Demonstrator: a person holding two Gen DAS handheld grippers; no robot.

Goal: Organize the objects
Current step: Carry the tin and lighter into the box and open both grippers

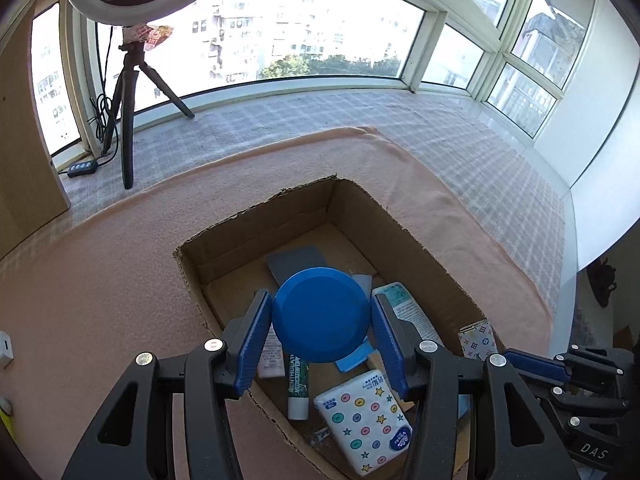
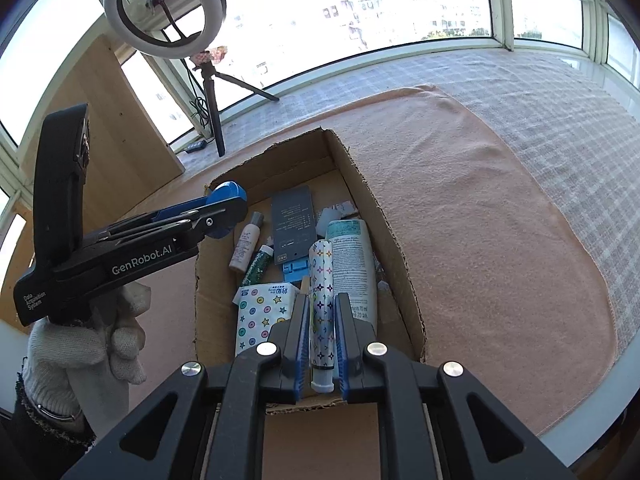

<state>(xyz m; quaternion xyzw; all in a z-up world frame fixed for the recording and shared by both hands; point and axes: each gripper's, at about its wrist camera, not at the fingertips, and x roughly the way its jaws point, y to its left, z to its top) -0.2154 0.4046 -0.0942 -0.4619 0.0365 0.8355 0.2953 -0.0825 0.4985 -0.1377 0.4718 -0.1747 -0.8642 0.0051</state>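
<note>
An open cardboard box [image 1: 352, 216] [image 2: 360, 184] sits on a pink cloth. My left gripper [image 1: 320, 320] is shut on a round blue lid [image 1: 320, 314] and holds it above the box; it also shows in the right wrist view [image 2: 226, 208]. My right gripper [image 2: 322, 344] is shut on a white patterned tube [image 2: 322, 304] at the box's near edge. Inside lie a spotted tissue pack [image 1: 364, 420] [image 2: 260, 312], a green tube [image 1: 298, 384] [image 2: 260, 266], a small white bottle [image 2: 246, 248], a grey card [image 2: 290, 228] and a large white tube [image 2: 354, 264].
A ring light on a tripod [image 1: 128, 92] [image 2: 208, 92] stands at the back left by the window. A checked cloth [image 1: 440, 120] covers the sill beyond the pink cloth [image 2: 500, 240]. A wooden panel [image 2: 120, 120] stands at the left.
</note>
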